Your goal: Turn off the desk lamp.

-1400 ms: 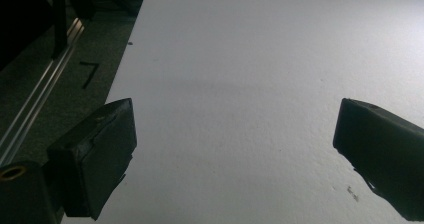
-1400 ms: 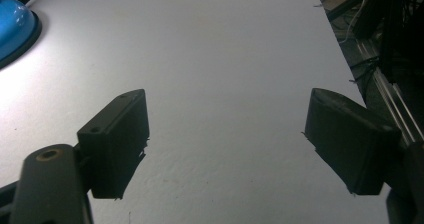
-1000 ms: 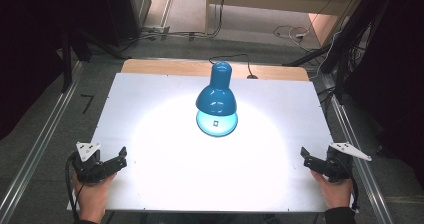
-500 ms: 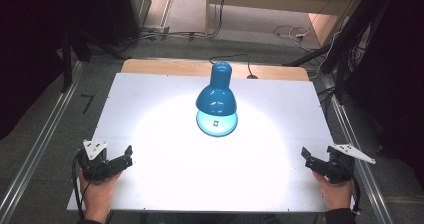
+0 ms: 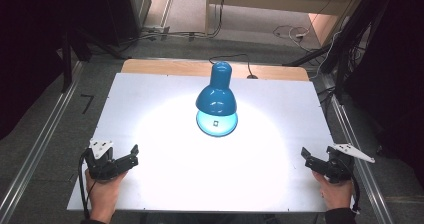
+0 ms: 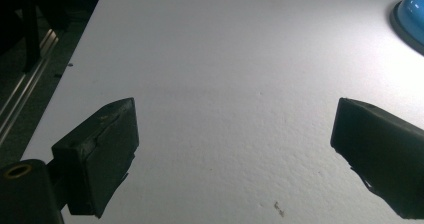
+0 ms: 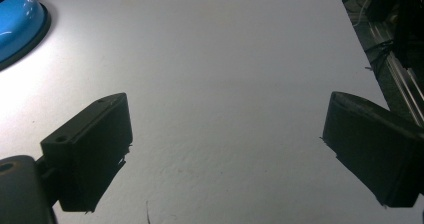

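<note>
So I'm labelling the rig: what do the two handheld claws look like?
Both are black, blocky tools. The left claw and the right claw each carry a pale grey three-cornered plate on top and end in two flat rectangular black jaws. A dark cable trails from each. A dark sleeve edge shows at the right wrist.

Lamp [image 5: 216, 98] center frame is glossy blue, looks like enamelled metal. White worktop [image 5: 165, 109] is matt, finely grainy. Jaws look matt black plastic.

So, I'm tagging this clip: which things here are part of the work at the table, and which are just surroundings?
In play:
- left tool, open, holding nothing
- right tool, open, holding nothing
- blue lamp, lit, on the white table

Surroundings:
- cables on the floor
- metal rail
</note>
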`<state>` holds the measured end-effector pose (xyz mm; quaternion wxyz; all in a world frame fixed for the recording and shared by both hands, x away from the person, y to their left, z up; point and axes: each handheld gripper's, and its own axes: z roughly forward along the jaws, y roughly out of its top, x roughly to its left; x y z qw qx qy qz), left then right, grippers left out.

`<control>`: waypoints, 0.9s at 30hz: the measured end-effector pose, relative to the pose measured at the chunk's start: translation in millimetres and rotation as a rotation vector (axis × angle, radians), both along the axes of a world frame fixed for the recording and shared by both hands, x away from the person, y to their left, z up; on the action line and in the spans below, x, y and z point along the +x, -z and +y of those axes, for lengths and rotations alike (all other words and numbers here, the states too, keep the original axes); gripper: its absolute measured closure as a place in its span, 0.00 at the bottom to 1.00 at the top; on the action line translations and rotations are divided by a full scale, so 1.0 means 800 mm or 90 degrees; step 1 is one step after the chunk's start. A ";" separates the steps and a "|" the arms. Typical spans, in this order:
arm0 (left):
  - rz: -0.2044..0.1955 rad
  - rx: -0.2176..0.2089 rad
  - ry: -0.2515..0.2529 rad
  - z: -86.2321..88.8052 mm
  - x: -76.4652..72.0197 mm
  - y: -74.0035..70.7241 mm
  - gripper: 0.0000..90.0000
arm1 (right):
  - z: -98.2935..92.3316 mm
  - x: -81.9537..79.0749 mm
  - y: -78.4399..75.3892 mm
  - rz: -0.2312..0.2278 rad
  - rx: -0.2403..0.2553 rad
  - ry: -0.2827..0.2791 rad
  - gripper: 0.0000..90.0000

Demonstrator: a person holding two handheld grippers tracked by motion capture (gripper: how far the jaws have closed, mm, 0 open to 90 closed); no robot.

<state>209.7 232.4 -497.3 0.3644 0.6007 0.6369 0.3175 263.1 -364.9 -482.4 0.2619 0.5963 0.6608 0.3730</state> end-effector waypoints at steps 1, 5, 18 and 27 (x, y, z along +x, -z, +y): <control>-0.001 0.002 0.002 -0.001 0.000 0.000 0.06 | 0.000 0.000 0.000 0.000 0.001 -0.001 0.05; -0.007 0.004 0.004 -0.008 0.002 -0.002 0.07 | -0.001 0.002 0.001 0.004 0.007 -0.001 0.05; -0.016 -0.007 0.041 -0.035 0.013 -0.008 0.07 | 0.000 0.002 0.003 0.011 0.013 -0.009 0.05; -0.018 -0.005 0.058 -0.050 0.018 -0.011 0.08 | -0.001 0.003 0.004 0.017 0.021 -0.011 0.05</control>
